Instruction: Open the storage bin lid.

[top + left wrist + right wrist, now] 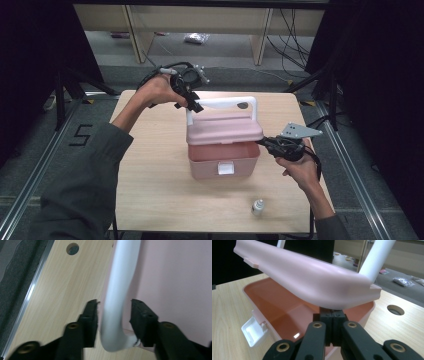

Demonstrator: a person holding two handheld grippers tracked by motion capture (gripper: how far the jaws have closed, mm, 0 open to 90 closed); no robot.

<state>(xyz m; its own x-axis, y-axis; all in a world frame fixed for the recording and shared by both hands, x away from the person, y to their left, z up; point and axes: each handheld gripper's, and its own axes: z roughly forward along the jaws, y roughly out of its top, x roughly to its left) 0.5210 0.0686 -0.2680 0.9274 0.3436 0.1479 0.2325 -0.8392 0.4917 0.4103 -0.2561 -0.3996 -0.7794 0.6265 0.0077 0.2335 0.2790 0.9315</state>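
A pink box (222, 161) stands mid-table with its lid (225, 129) lifted a little at the front, so the reddish inside (287, 307) shows. A white handle (225, 103) arches over the lid. My left gripper (194, 104) is at the handle's left end. Its jaws stand on either side of the white bar (117, 290) with a gap beside it, so the left gripper (114, 305) is open. My right gripper (262, 141) is shut with nothing between its jaws. Its tips (332, 315) sit under the lid's (312, 277) right edge, over the box rim.
A white latch (253, 331) hangs open on the box front. A small white bottle (258, 206) stands near the table's front edge, right of centre. The wooden table (150, 165) has a round hole (395, 309) beyond the box. Dark floor and metal rails surround it.
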